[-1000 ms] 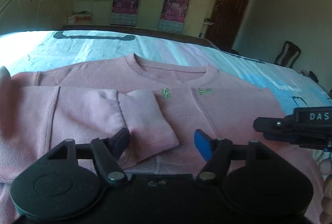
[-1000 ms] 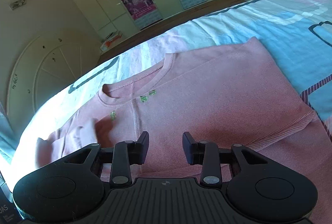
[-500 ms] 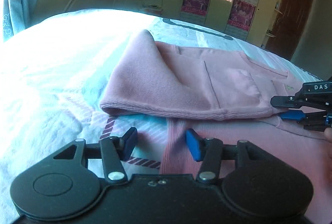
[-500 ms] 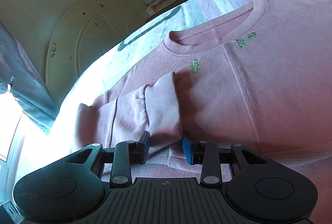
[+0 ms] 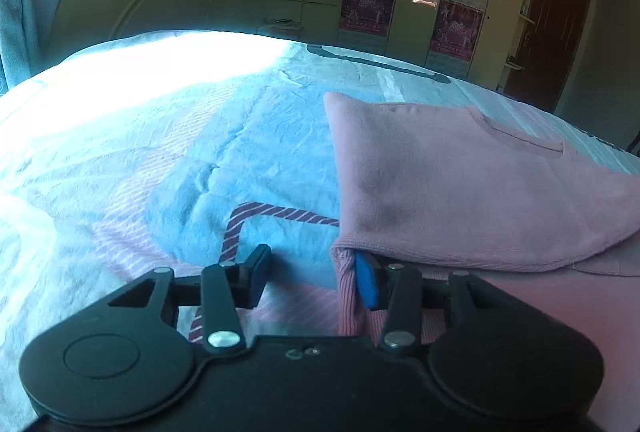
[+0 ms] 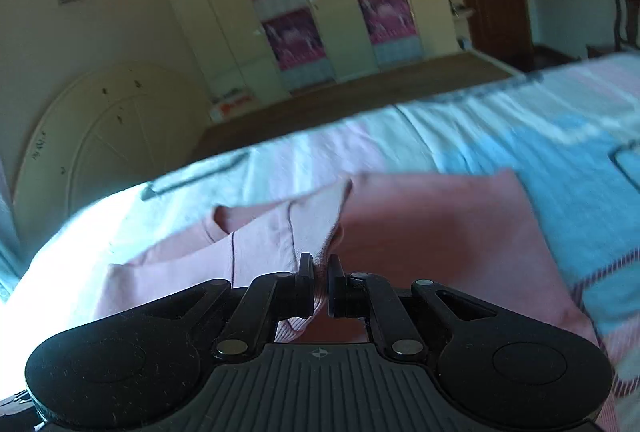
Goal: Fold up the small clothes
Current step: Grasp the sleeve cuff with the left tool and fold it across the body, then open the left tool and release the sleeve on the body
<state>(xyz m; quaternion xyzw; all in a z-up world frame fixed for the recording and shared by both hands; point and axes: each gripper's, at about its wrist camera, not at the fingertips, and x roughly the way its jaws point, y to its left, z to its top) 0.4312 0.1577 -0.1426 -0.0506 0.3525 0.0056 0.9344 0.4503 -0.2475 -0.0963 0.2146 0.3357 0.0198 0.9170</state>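
Across the crumpled blue-and-pink bedsheet (image 5: 168, 160), the left wrist view shows the left gripper (image 5: 314, 278) part-open, just narrowing, ribbed hem against 1 blue pad. From the right wrist, the right gripper (image 6: 320, 286) pinches a soft pink sweater (image 6: 420, 232) fold, blurred.

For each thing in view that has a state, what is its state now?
Pink sweater: partly folded, one side laid over, lying on the bed.
Left gripper: fingers apart and just been closing, sweater's ribbed hem edge between them.
Right gripper: shut on a pinch of sweater fabric.
Bedsheet: spread, wrinkled.
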